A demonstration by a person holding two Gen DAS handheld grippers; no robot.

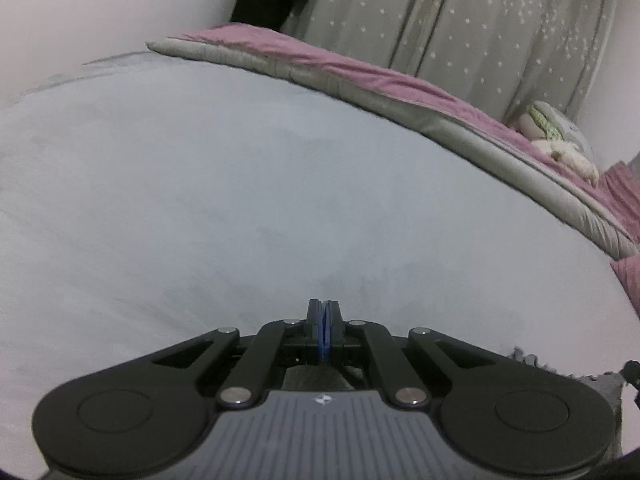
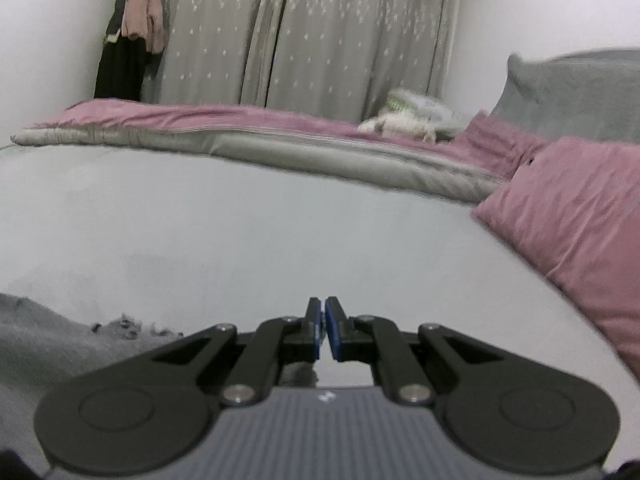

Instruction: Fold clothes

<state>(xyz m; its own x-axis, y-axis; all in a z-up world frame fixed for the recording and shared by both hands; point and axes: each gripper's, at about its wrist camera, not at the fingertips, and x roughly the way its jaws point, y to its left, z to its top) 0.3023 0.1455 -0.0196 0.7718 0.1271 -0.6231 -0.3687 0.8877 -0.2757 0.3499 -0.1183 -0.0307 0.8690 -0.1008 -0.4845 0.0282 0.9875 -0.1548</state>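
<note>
A pale blue-grey bed sheet (image 1: 240, 184) fills most of both views, spread smooth. Behind it a folded quilt (image 2: 256, 148), pink on top and grey beneath, runs along the far side of the bed, and grey curtains (image 2: 312, 40) with small white marks hang beyond it. A pink pillow (image 2: 572, 216) lies at the right edge of the sheet, with a grey pillow (image 2: 576, 92) behind it. Dark and pink clothes (image 2: 132, 36) hang in the far corner by the wall. A grey garment (image 2: 52, 340) lies on the sheet low at the left of the right wrist view, and its frilled edge shows low at the right of the left wrist view. The left gripper (image 1: 324, 308) has its blue pads pressed together, holding nothing visible. The right gripper (image 2: 323, 308) is closed to a hairline gap, also empty as far as can be seen.
</note>
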